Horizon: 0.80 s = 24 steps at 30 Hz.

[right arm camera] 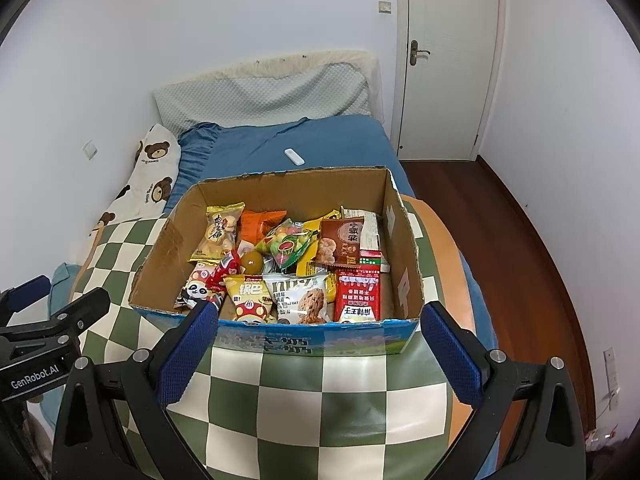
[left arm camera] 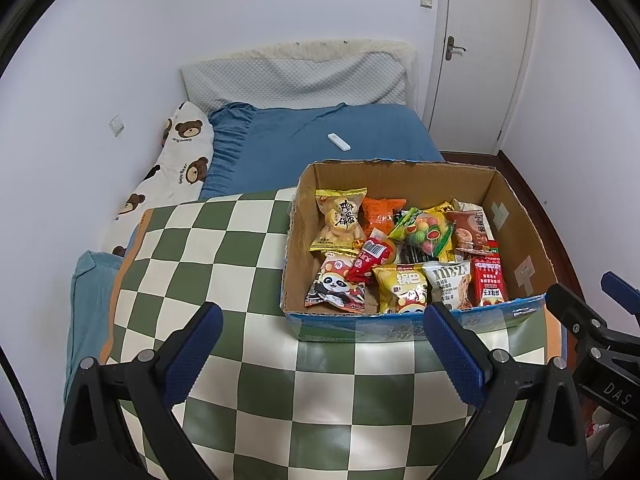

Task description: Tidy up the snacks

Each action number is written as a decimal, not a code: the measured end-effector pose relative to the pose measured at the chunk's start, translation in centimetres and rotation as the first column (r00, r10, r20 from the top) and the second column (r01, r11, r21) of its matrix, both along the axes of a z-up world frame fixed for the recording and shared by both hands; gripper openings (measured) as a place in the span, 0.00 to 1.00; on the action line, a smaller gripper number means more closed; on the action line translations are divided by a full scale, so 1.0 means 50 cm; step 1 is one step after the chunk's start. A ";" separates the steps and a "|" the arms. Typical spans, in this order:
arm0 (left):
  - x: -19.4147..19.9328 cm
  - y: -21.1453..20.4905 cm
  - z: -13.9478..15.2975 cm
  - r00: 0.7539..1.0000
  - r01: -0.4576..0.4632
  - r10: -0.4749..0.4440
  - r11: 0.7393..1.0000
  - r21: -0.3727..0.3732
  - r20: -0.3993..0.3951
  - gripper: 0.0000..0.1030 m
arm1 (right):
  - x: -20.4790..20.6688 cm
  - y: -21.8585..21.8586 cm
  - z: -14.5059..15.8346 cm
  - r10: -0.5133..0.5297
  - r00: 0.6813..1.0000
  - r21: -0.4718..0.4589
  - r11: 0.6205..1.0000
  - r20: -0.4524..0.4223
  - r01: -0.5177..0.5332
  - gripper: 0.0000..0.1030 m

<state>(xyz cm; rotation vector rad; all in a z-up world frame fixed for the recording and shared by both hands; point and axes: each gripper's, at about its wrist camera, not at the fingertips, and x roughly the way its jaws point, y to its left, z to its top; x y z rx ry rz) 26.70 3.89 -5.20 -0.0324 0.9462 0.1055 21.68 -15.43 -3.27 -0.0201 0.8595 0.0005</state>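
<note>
In the open brown cardboard box [right arm camera: 280, 184] we see only the top layer of snack packets; whatever lies beneath is covered. A black packet [left arm camera: 416, 257] at the heap's centre shows just a strip, too little for us to identify. The white packet with printed text [right arm camera: 366, 224] at 2 o'clock in the box is half buried under the brown biscuit packet [right arm camera: 340, 242]. The left hand-held gripper [left arm camera: 322, 334] is cut off by the bottom edge, as is the right hand-held gripper [right arm camera: 320, 332]. We cannot tell what the small white oblong object [left arm camera: 339, 142] on the blue bed sheet [left arm camera: 280, 148] is.
</note>
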 end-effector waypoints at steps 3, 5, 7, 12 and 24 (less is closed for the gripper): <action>-0.002 0.000 0.001 1.000 -0.001 0.001 1.000 0.001 0.002 1.00 | 0.000 0.000 0.000 0.000 1.000 -0.002 1.000 0.002 0.000 1.00; -0.003 0.001 0.000 1.000 0.000 0.000 1.000 0.001 0.001 1.00 | 0.000 0.000 0.000 -0.001 1.000 -0.001 1.000 0.003 0.001 1.00; -0.005 0.001 0.002 1.000 0.000 0.000 1.000 0.002 0.002 1.00 | -0.001 -0.001 0.001 -0.003 1.000 -0.001 1.000 0.005 0.003 1.00; -0.008 0.001 0.003 1.000 0.001 -0.001 1.000 0.001 0.004 1.00 | -0.006 -0.003 0.004 -0.009 1.000 0.002 1.000 0.006 0.009 1.00; -0.012 0.000 0.012 1.000 0.014 -0.014 1.000 0.008 0.011 1.00 | -0.011 -0.004 0.004 -0.014 1.000 0.003 1.000 0.007 0.014 1.00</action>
